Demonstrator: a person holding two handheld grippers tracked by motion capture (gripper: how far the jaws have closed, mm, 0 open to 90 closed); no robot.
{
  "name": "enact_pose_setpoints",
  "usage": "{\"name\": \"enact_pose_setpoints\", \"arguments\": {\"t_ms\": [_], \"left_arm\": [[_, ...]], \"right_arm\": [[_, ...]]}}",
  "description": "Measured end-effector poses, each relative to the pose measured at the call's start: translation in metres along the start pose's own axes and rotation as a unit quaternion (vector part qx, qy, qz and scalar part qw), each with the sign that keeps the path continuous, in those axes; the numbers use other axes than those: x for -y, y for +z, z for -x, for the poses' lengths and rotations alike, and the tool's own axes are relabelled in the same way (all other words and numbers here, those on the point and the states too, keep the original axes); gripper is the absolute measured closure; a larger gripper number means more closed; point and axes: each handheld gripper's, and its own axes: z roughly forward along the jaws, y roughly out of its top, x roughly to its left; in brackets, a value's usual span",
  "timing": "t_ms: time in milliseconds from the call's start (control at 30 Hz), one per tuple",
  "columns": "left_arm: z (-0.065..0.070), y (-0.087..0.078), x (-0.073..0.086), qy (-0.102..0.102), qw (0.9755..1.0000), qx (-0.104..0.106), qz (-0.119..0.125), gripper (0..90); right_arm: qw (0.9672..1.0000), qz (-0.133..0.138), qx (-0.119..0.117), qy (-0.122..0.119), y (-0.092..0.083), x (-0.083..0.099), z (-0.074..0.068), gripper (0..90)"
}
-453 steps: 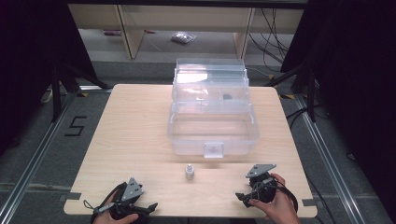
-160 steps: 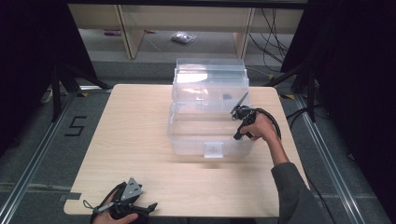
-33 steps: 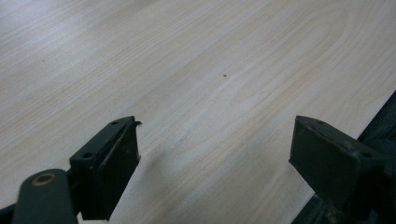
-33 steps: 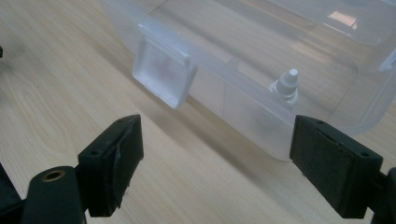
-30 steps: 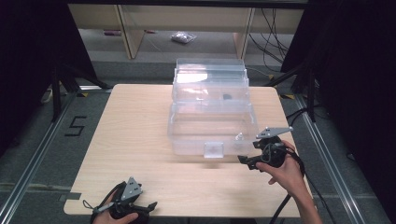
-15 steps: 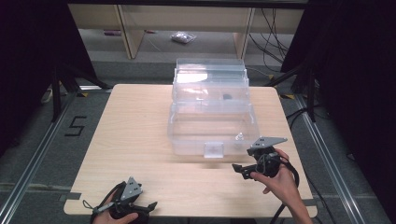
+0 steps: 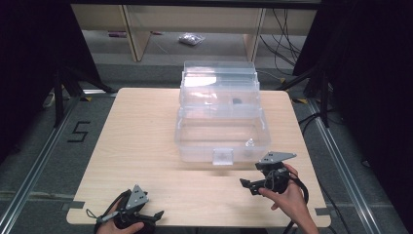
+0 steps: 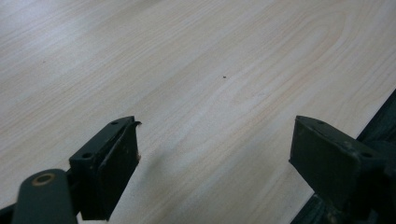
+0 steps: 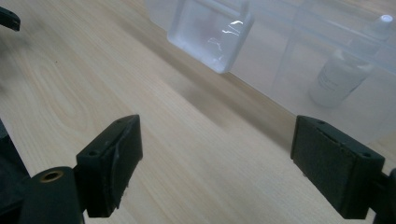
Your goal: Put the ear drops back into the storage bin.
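A light wooden table [image 7: 146,126] is seen from above, with a clear plastic box [image 7: 221,134] standing toward its far middle. The box has an open lower tub nearest the person and a raised see-through upper section [image 7: 218,85] behind it. A small frosted latch [image 7: 222,156] hangs at the middle of the tub's front wall. Inside the tub, in its front right corner, stands a small clear bottle with a white cap [image 9: 348,63]; in the right gripper view it shows blurred through the plastic wall, upright and just behind that wall. A small dark object [image 7: 237,101] lies in the upper section, too small to identify. The right gripper [image 7: 246,184] is held in the person's right hand [image 7: 287,195] above the table's near right part, just in front of the box's front right corner and apart from it, its tips aimed toward the left. In its own view, its two black jaws stand wide apart with nothing between them but bare wood. The left gripper [image 7: 158,214] rests in the left hand [image 7: 117,225] at the table's near left edge, well apart from the box. Its jaws are likewise spread wide and empty over the tabletop. Beyond the table, a grey floor [image 7: 160,48] and wooden shelf legs [image 7: 134,29] are visible.
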Motion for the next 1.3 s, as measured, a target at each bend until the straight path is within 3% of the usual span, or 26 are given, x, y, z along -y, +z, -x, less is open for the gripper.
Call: {"name": "enact_pose_setpoints", "arguments": {"t_ms": [33,67,233,267,400,433,467,567,633,667,767,833,867,967,1033,1133,1200,1233,1267,1300], "left_arm": [[0.000,0.000,0.000,0.000,1.0000,0.000,0.000,14.9],[0.000,0.000,0.000,0.000,1.0000,0.000,0.000,14.9],[0.000,0.000,0.000,0.001,1.0000,-0.002,0.001,14.9],[0.000,0.000,0.000,0.001,1.0000,0.000,0.000,14.9],[0.000,0.000,0.000,0.001,1.0000,-0.001,0.000,14.9],[0.000,0.000,0.000,0.001,1.0000,-0.001,0.000,14.9],[0.000,0.000,0.000,0.001,1.0000,-0.001,0.000,14.9],[0.003,0.002,0.000,-0.018,0.9997,-0.004,0.018,14.9],[0.003,0.002,0.000,-0.018,0.9997,-0.004,0.017,14.9],[0.003,0.002,0.000,-0.018,0.9997,-0.004,0.017,14.9],[0.003,0.002,0.000,-0.017,0.9997,-0.004,0.018,14.9],[0.002,0.002,0.000,-0.017,0.9997,-0.003,0.017,14.9],[0.002,0.002,0.000,-0.018,0.9997,-0.004,0.018,14.9],[0.002,0.002,0.000,-0.016,0.9998,-0.004,0.014,14.9],[0.004,0.003,0.000,-0.026,0.9994,-0.004,0.021,14.9],[0.004,0.004,0.000,-0.029,0.9993,-0.003,0.023,14.9],[0.004,0.003,0.000,-0.028,0.9994,-0.003,0.022,14.9],[0.004,0.003,0.000,-0.029,0.9993,-0.003,0.023,14.9],[0.004,0.003,0.000,-0.028,0.9994,-0.003,0.022,14.9],[0.004,0.003,0.000,-0.027,0.9994,-0.003,0.022,14.9]], "right_arm": [[1.0000,-0.002,-0.001,-0.009,0.000,0.001,0.001,16.6],[1.0000,0.000,0.000,0.007,-0.001,0.003,0.000,16.6],[0.9999,0.001,-0.004,0.016,0.000,0.010,-0.002,16.5],[1.0000,0.004,-0.004,0.004,0.001,0.010,-0.001,16.5],[0.9999,0.002,-0.005,0.016,0.001,0.015,-0.003,16.5],[0.9999,0.012,0.000,0.001,0.001,0.016,-0.001,16.5],[0.9999,0.009,-0.003,0.006,0.001,0.017,-0.002,16.4],[0.9996,0.010,-0.005,0.026,0.000,0.023,-0.007,16.4],[0.9998,0.016,-0.004,0.008,0.001,0.025,-0.005,16.5],[0.9997,0.015,-0.008,0.017,0.001,0.028,-0.007,16.5],[0.9998,0.015,-0.001,0.009,0.000,0.032,-0.005,16.5],[0.9996,0.010,-0.003,0.026,0.000,0.035,-0.008,16.5],[0.9998,0.015,0.002,0.015,0.000,0.037,-0.005,16.4],[0.9996,0.013,0.000,0.023,0.000,0.040,-0.007,16.5],[0.9998,0.016,0.000,0.014,0.000,0.042,-0.006,16.5],[0.9995,0.014,0.002,0.027,-0.001,0.047,-0.009,16.5],[0.9998,0.013,0.001,0.018,0.000,0.049,-0.008,16.5],[0.9996,0.006,0.002,0.028,0.001,0.051,-0.011,16.4],[0.9999,0.007,0.002,0.013,0.001,0.051,-0.009,16.5],[0.9999,0.005,0.003,0.013,0.002,0.053,-0.011,16.5]]}}
